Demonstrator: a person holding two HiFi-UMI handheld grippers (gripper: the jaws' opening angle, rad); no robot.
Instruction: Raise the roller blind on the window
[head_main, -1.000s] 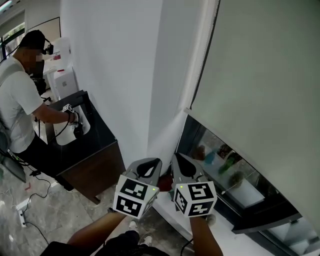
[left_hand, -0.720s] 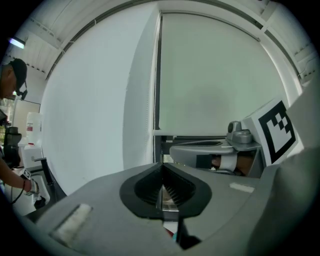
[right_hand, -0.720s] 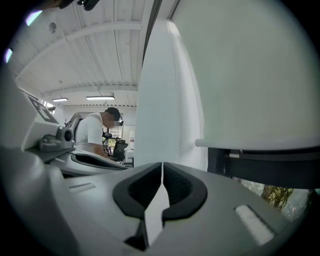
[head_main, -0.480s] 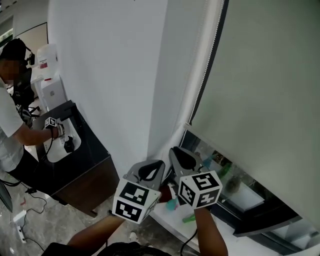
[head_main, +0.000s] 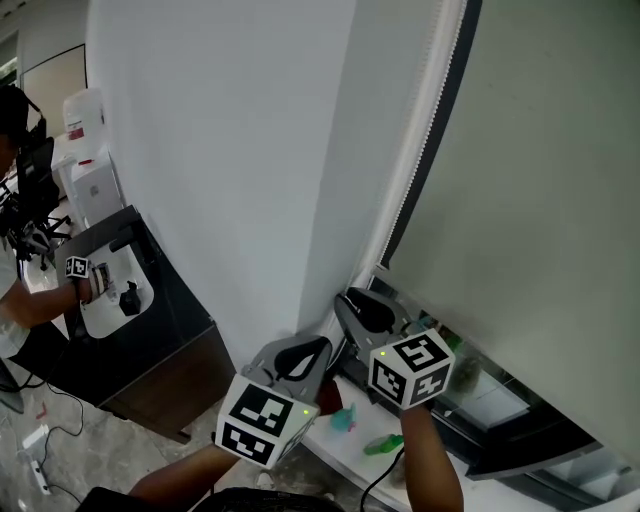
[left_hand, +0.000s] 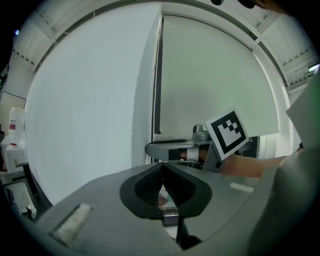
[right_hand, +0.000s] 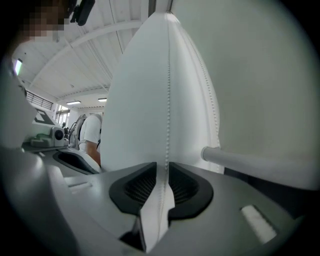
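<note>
The pale roller blind (head_main: 540, 170) covers most of the window, and its bottom bar (right_hand: 260, 162) hangs just above the sill. A white bead chain (head_main: 425, 130) runs down the blind's left edge. My right gripper (head_main: 360, 305) is at the blind's lower left corner. Its jaws are opening with the bead chain (right_hand: 168, 100) running between them, and the pads stand apart from the chain around my right gripper (right_hand: 162, 172). My left gripper (head_main: 300, 352) is lower and to the left with its jaws shut. In the left gripper view nothing shows between the jaws of my left gripper (left_hand: 161, 170).
A white wall (head_main: 220, 150) stands left of the window. A dark counter (head_main: 170, 330) with a white basin is at the left, and a person's arm (head_main: 40, 300) reaches over it. Small green and teal items (head_main: 385, 443) lie on the white sill.
My right gripper has risen toward the blind's lower corner while the left one has sunk lower. The person at the counter has slid to the view's left edge.
</note>
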